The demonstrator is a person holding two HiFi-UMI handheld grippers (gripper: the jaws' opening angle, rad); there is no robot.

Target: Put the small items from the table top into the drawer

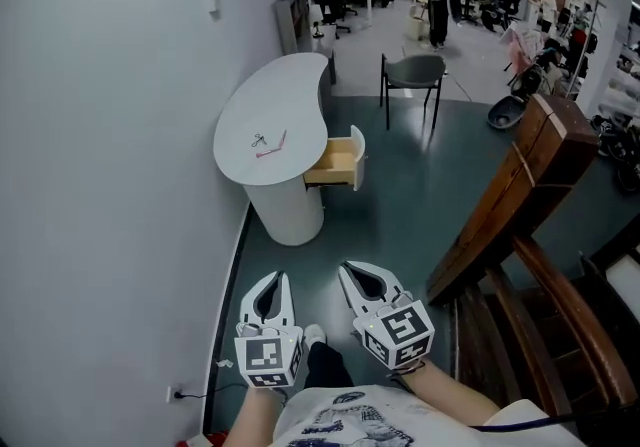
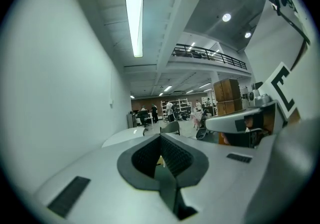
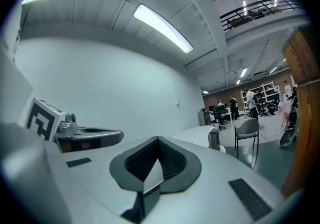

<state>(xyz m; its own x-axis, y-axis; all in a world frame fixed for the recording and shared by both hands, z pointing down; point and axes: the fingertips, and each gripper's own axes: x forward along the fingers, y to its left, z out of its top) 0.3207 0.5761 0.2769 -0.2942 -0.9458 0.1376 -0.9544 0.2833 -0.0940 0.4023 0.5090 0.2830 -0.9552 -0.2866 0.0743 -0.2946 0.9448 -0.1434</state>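
A white kidney-shaped table (image 1: 300, 85) stands by the wall, well ahead of me. On its top lie small items: a dark little thing (image 1: 260, 140) and a pink stick (image 1: 274, 148). Its wooden drawer (image 1: 336, 163) is pulled open on the right side and looks empty from here. My left gripper (image 1: 277, 277) and right gripper (image 1: 347, 268) hang side by side low in the head view, far short of the table. Both are shut with nothing in them. The left gripper (image 2: 160, 137) and the right gripper (image 3: 158, 139) show their jaw tips meeting, pointed toward the table (image 3: 200, 133).
A grey chair (image 1: 412, 73) stands beyond the table. A slanted wooden structure (image 1: 520, 190) and dark wooden furniture fill the right side. The white wall (image 1: 100, 185) runs along the left, with a socket and cable (image 1: 180, 395) at its foot. People stand far off.
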